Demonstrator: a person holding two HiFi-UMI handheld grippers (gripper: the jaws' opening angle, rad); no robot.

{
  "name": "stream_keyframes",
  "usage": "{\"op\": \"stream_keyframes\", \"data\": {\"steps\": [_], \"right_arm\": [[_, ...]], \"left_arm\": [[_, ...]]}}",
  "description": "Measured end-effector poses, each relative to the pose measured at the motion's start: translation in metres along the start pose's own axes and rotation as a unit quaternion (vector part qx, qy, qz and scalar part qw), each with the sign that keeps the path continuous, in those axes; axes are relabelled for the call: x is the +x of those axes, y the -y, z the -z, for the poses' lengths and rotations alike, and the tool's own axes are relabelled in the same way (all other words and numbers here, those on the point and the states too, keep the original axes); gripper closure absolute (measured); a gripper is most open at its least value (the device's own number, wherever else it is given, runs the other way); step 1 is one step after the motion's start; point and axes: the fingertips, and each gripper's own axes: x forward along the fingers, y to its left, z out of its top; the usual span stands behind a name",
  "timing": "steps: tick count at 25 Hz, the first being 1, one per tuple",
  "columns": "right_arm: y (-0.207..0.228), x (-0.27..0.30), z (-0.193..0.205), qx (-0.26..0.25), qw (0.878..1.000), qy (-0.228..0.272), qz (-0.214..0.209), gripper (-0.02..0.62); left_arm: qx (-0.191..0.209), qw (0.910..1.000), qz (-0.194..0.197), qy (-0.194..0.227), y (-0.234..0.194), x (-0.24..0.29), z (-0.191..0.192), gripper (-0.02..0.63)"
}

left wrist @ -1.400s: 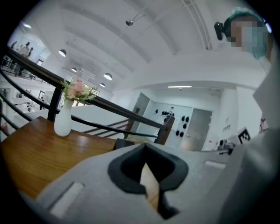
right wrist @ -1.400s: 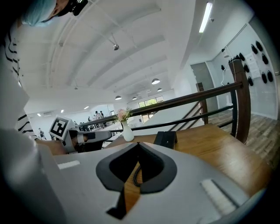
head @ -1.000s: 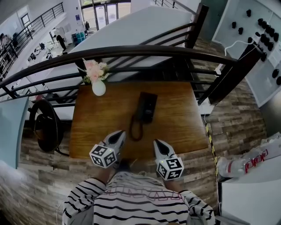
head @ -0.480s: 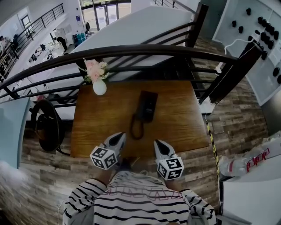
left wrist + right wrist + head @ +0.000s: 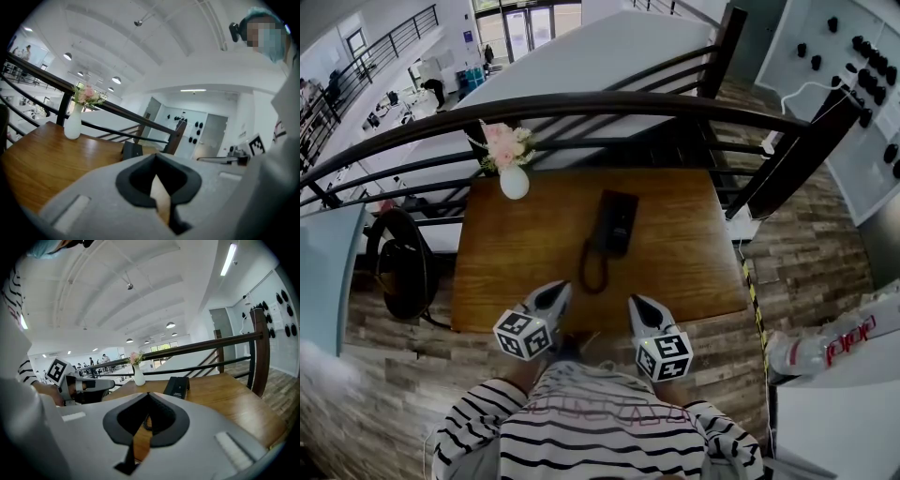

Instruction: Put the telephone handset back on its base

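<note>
A black telephone (image 5: 616, 223) lies in the middle of the wooden table (image 5: 506, 272), and its coiled cord (image 5: 592, 273) loops toward the near edge. I cannot tell whether the handset rests on the base or beside it. My left gripper (image 5: 555, 292) and right gripper (image 5: 637, 304) hover side by side over the near table edge, both shut and empty, well short of the phone. The left gripper view shows its shut jaws (image 5: 156, 157) with the phone (image 5: 132, 149) beyond. In the right gripper view the shut jaws (image 5: 148, 394) point toward the phone (image 5: 177, 386).
A white vase of pink flowers (image 5: 513, 178) stands at the table's far left corner. A dark curved railing (image 5: 609, 105) runs behind the table. A black chair (image 5: 394, 267) sits to the left, and a white counter with bottles (image 5: 825, 352) to the right.
Both grippers stay shut in the same place at the near table edge. Only the head view has shifted slightly.
</note>
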Motion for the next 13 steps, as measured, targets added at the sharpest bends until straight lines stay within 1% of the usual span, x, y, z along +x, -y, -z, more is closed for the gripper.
{"op": "stream_keyframes", "data": {"steps": [7, 13], "right_arm": [[-0.0028, 0.0023, 0.0010, -0.002, 1.000, 0.001, 0.003, 0.595], [0.0046, 0.0029, 0.0028, -0.001, 1.000, -0.002, 0.003, 0.597]], "left_arm": [[0.001, 1.0000, 0.001, 0.000, -0.0035, -0.0033, 0.0009, 0.604], [0.001, 1.0000, 0.003, -0.002, 0.0005, 0.0037, 0.0034, 0.604]]}}
